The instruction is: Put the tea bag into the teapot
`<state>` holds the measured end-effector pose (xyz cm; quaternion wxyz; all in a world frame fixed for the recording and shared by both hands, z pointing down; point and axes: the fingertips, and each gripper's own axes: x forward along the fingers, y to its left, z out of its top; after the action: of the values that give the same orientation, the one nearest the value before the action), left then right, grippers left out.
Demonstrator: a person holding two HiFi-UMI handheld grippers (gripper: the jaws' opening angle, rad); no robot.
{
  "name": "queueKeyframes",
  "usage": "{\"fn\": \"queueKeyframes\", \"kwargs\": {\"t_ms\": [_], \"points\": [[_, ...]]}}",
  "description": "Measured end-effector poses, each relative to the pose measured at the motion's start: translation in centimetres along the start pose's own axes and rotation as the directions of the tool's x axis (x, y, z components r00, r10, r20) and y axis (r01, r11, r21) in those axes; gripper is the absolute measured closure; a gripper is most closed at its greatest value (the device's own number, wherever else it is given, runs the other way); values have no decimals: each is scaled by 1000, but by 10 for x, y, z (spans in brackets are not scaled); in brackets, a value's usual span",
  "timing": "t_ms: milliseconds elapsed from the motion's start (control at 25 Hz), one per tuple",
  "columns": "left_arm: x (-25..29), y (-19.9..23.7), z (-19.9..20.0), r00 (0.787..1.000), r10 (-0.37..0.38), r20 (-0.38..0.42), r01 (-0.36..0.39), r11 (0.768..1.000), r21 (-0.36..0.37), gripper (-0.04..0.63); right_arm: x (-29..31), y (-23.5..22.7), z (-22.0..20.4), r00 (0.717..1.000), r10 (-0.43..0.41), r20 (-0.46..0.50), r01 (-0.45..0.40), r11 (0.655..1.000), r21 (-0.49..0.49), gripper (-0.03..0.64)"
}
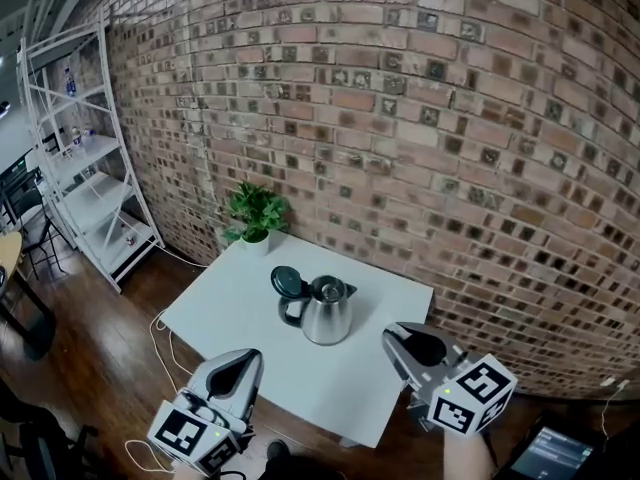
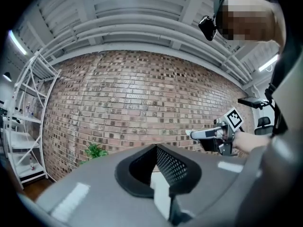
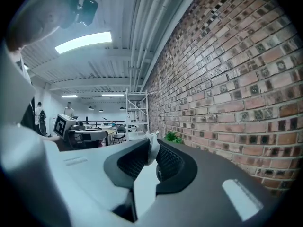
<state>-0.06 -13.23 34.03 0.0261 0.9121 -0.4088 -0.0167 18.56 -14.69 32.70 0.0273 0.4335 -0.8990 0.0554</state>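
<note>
A steel teapot (image 1: 327,311) stands mid-table on the white table (image 1: 230,308), its black lid (image 1: 287,281) tipped open to the left. My right gripper (image 1: 394,337) hovers at the table's front right, near the pot. It is shut on a white tea bag (image 3: 152,150), whose crumpled top pokes out between the jaw tips of the right gripper (image 3: 151,144). My left gripper (image 1: 250,357) hangs over the front left edge. Its jaws meet at the tip of the left gripper (image 2: 156,148), with nothing between them. Both point level at the brick wall.
A small potted plant (image 1: 256,214) sits at the table's far corner against the brick wall (image 1: 400,118). A white metal shelf rack (image 1: 85,168) stands on the wooden floor to the left. A white cable (image 1: 165,340) trails beside the table.
</note>
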Motion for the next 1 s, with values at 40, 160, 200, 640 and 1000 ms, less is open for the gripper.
{"fn": "queueKeyframes", "kwargs": {"t_ms": [40, 160, 200, 640, 1000], "points": [[4, 8, 0, 1000, -5, 0, 5, 1000, -1, 589, 8, -2, 1, 1000, -6, 0, 6, 1000, 2, 565], [14, 32, 1, 1000, -27, -9, 27, 1000, 6, 589, 34, -5, 2, 1000, -23, -8, 23, 1000, 5, 566], [18, 40, 3, 999, -37, -4, 37, 999, 12, 589, 43, -6, 2, 999, -29, -12, 29, 1000, 3, 566], [50, 115, 9, 985, -174, 7, 174, 984, -32, 589, 124, -30, 11, 987, -154, -48, 155, 988, 11, 566], [88, 142, -1, 986, -166, -19, 165, 985, -41, 589, 165, -84, -28, 963, -185, -193, 194, 981, 24, 565]]}}
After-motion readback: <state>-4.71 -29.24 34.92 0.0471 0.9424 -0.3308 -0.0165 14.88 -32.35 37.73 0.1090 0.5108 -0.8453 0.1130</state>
